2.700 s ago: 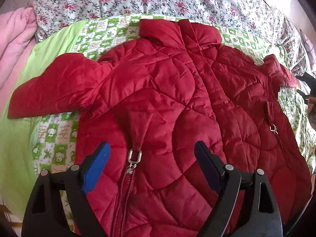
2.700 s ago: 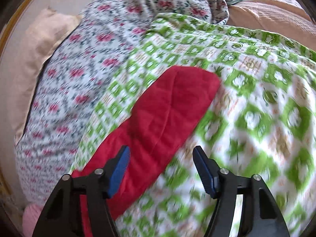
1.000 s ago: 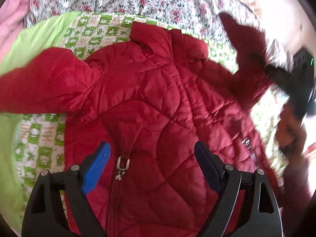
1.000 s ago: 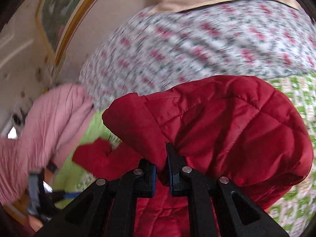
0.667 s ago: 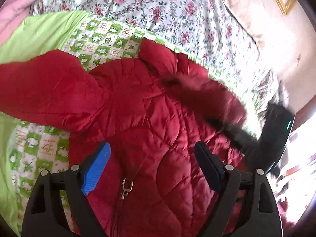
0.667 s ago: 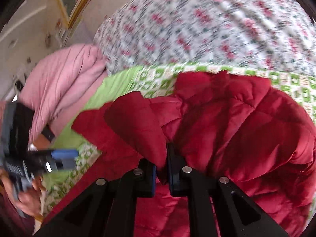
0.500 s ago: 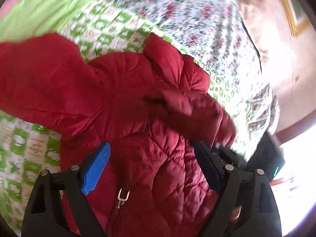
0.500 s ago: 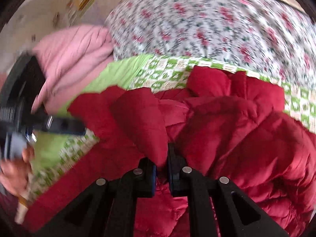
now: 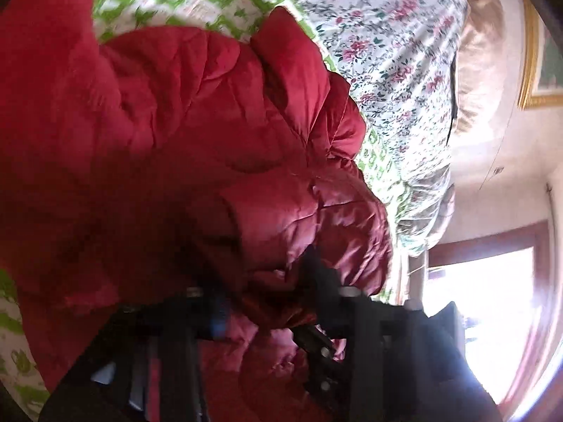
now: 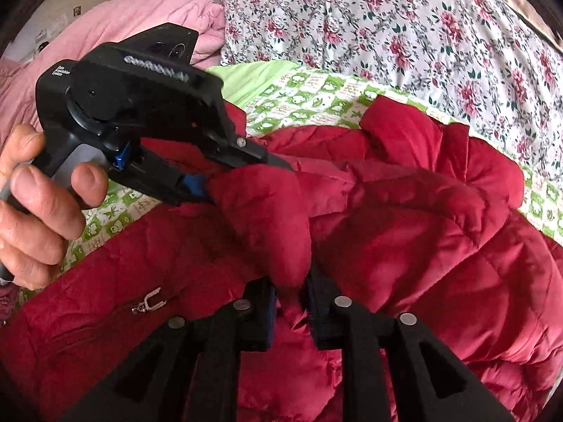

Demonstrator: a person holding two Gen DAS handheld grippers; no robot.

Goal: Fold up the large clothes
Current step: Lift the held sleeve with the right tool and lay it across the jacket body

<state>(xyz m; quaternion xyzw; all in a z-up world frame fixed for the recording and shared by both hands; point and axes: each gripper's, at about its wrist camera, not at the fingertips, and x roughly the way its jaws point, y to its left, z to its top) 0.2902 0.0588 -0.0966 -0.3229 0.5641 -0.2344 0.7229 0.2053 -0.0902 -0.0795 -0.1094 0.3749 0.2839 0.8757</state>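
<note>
A red quilted jacket point(image 10: 404, 232) lies on a green checked quilt point(image 10: 316, 95); it also fills the left wrist view point(image 9: 158, 123). Its right sleeve point(image 10: 267, 218) is folded across the jacket's chest. My right gripper point(image 10: 288, 299) is shut on the sleeve's cuff end. My left gripper point(image 10: 218, 179) reaches in from the left, and its jaws stand either side of the same sleeve. In the left wrist view the left gripper point(image 9: 264, 299) is blurred and partly closed around the sleeve point(image 9: 299, 218). The zipper pull point(image 10: 149, 302) lies at the lower left.
A floral duvet point(image 10: 404, 31) lies behind the quilt, with a pink blanket point(image 10: 147, 17) at the far left. A beige pillow point(image 9: 482, 70), a gold picture frame point(image 9: 531, 52) and a bright window point(image 9: 475, 316) stand to the right.
My right gripper took hold of the right sleeve and carried it across the jacket's chest. My left gripper swung right and its jaws have closed in around the sleeve.
</note>
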